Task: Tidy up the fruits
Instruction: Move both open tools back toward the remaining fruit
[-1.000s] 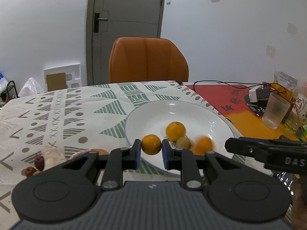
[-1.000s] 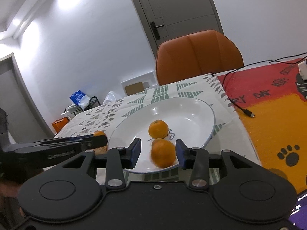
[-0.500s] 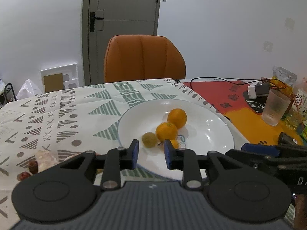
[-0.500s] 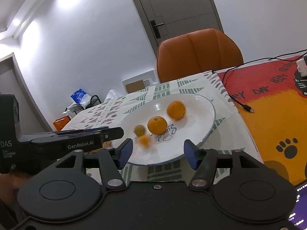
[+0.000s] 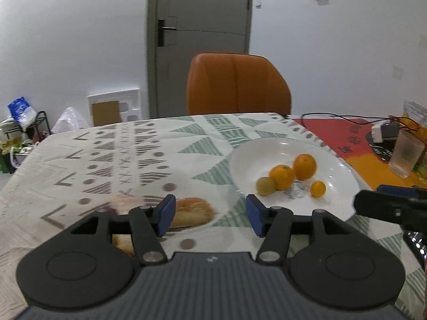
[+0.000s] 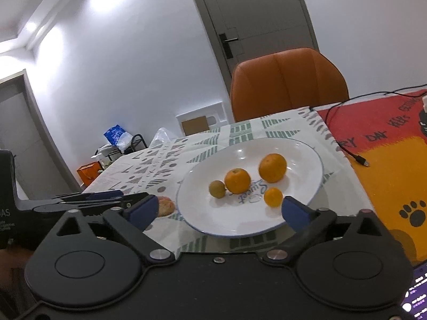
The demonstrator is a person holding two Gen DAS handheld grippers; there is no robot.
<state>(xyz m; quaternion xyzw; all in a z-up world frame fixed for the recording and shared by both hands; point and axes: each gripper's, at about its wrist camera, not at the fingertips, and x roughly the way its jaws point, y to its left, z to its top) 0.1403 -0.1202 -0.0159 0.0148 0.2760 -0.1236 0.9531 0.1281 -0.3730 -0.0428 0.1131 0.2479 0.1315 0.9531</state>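
Observation:
A white plate point(image 5: 341, 200) point(image 6: 307, 157) on the patterned tablecloth holds two oranges point(image 5: 304, 166) point(image 6: 237, 180), a small orange fruit point(image 5: 318, 188) point(image 6: 273, 197) and a greenish-brown fruit point(image 5: 265, 186) point(image 6: 217, 188). My left gripper point(image 5: 210, 214) is open and empty, left of the plate, over a bread roll point(image 5: 190, 212). My right gripper point(image 6: 217, 210) is open and empty just in front of the plate. Small red fruits near the left finger are mostly hidden.
An orange chair point(image 5: 237, 84) stands behind the table. A plastic cup point(image 5: 405, 154), a charger and cables sit on the red-orange mat point(image 6: 387, 160) at right. A phone screen point(image 6: 416, 296) lies at the lower right. Bags and a rack stand on the floor at left.
Both grippers let go of their oranges into the plate and opened wide. The left gripper swung left, away from the plate and over the bread roll. The right gripper drew back slightly.

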